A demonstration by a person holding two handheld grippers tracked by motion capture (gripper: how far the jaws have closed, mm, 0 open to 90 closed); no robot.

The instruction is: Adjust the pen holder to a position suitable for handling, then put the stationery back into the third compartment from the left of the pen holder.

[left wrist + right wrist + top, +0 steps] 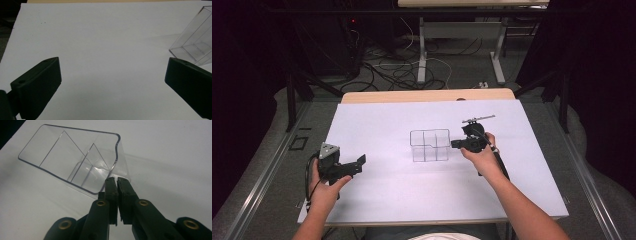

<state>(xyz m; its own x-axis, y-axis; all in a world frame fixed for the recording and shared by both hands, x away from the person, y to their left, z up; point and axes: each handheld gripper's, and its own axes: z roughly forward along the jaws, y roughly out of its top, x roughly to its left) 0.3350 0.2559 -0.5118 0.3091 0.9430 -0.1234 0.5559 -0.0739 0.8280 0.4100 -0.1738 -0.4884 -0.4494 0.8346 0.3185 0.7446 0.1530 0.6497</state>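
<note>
Right gripper [116, 180]: we see the jaws pressed together, only a thin slit between them. Whether the clear wall of the tray [75, 160] is pinched in that slit we can't tell; the tips sit right at its near wall, by the notched corner. From the high view the same gripper [458, 144] touches the tray's [430, 145] right side, with the right hand [482, 152] behind it.

Left gripper [112, 75]: jaws wide apart, nothing between them but bare sheet. The tray's corner [195, 37] shows at the upper right of that view, past the right jaw, not touching it. From above, this gripper [357, 164] sits well to the left of the tray, pointing toward it, held by the left hand [324, 187]; grey plate [328, 150] on top.

Tray: clear plastic, partitioned into several compartments, all empty as far as we can see. It stands near the middle of the sheet.

Surface: white sheet [412, 185] covering a wooden table [427, 95], whose far edge shows beyond the sheet. A thin grey bar [478, 119] sits just behind the right gripper; we can't tell what it is.

Room: dark, black curtains at the sides, grey floor with loose cables [397, 70], and the white legs of another table [422, 50] at the back.
</note>
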